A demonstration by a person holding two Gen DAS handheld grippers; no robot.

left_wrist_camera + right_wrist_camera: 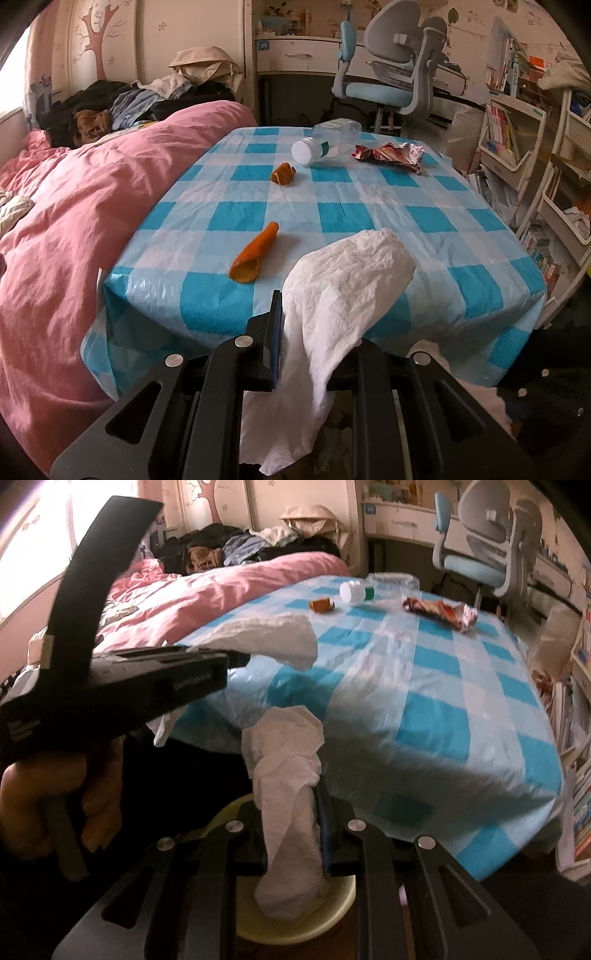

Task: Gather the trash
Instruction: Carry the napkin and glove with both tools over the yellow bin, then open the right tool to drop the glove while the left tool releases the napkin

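My left gripper (306,317) is shut on a crumpled white tissue (343,280) that drapes over its right finger, just off the near edge of the blue checked table (369,221). My right gripper (290,801) is shut on a second white tissue (284,760), which hangs down into a pale yellow bin (332,904) beneath it. The right wrist view also shows the left gripper (236,657), held by a hand (37,794), with its tissue (280,638). On the table lie two orange peels (255,254) (283,173), a white-capped clear bottle (321,144) and a red crumpled wrapper (388,155).
A bed with a pink duvet (74,221) and piled clothes (122,107) runs along the table's left side. A blue and grey desk chair (391,81) stands behind the table. Shelves of books (517,140) line the right.
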